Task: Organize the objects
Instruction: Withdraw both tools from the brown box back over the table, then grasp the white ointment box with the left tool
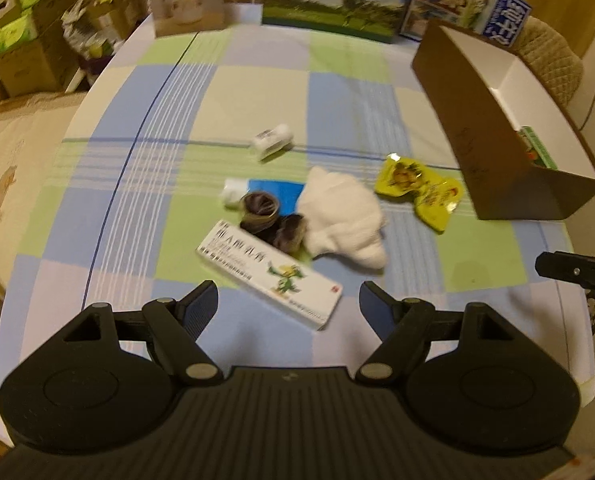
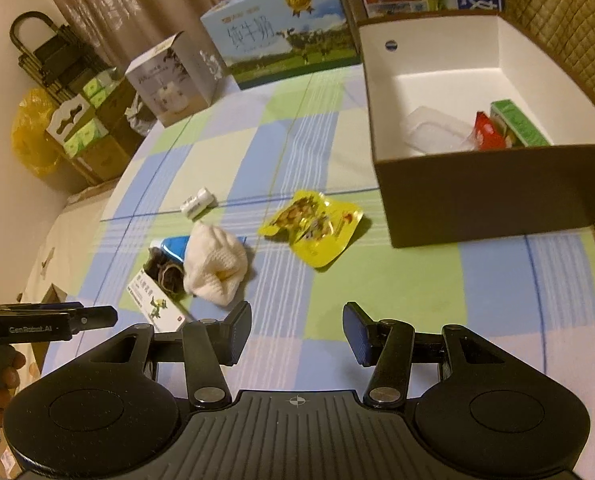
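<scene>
Left claw (image 1: 288, 300): my jaws wide, empty, above the ointment box (image 1: 269, 274).
Right claw (image 2: 296, 328): my jaws parted, empty.

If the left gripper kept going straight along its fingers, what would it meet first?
Most likely the white ointment box, lying just ahead between the open left gripper fingers. Depth is hard to judge here.
</scene>
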{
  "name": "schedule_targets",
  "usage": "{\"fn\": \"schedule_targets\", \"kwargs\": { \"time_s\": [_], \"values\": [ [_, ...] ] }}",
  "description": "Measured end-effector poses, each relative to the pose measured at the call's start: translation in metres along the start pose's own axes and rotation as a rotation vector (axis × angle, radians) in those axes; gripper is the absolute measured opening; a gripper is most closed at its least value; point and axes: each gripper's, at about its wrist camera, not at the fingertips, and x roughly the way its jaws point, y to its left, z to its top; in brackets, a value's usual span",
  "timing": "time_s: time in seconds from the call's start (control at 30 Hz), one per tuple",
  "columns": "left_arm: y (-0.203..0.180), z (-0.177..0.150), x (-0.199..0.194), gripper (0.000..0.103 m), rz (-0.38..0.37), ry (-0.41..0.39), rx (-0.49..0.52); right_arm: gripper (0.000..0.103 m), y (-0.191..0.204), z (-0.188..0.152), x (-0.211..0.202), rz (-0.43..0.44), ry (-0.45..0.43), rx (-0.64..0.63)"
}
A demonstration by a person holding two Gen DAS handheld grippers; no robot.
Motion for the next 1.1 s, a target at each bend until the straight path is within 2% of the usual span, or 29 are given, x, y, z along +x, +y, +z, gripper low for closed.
{"fn": "schedule_targets", "kwargs": {
  "time_s": [0.2, 0.57, 0.67, 0.77, 0.87, 0.93, 1.1],
  "values": [
    [0.007, -0.001, 0.020, 0.076, -0.013, 0.028, -0.052, 0.048, 0.000, -0.004, 0.010, -0.024, 0.018, 0.013],
    [0.007, 0.013, 0.080, 0.078, 0.039, 0.058, -0.120, 0.048, -0.018, -0.007, 0.008, -0.079, 0.007, 0.034],
    [0.004, 0.014, 0.090, 0.078, 0.068, 0.057, -0.102, 0.048, -0.015, -0.007, 0.014, -0.079, -0.003, 0.001],
    [0.005, 0.012, 0.096, 0.077, 0.081, 0.063, -0.102, 0.048, -0.004, -0.007, 0.025, -0.094, -0.025, -0.095],
    [0.011, 0.008, 0.101, 0.070, 0.080, 0.073, -0.099, 0.048, 0.008, -0.007, 0.043, -0.113, -0.028, -0.192],
    [0.015, 0.005, 0.101, 0.059, 0.086, 0.070, -0.094, 0.048, 0.013, -0.005, 0.054, -0.112, -0.028, -0.235],
    [0.030, -0.002, 0.096, 0.038, 0.110, 0.057, -0.057, 0.048, 0.023, 0.004, 0.082, -0.121, -0.026, -0.338]
  ]
}}
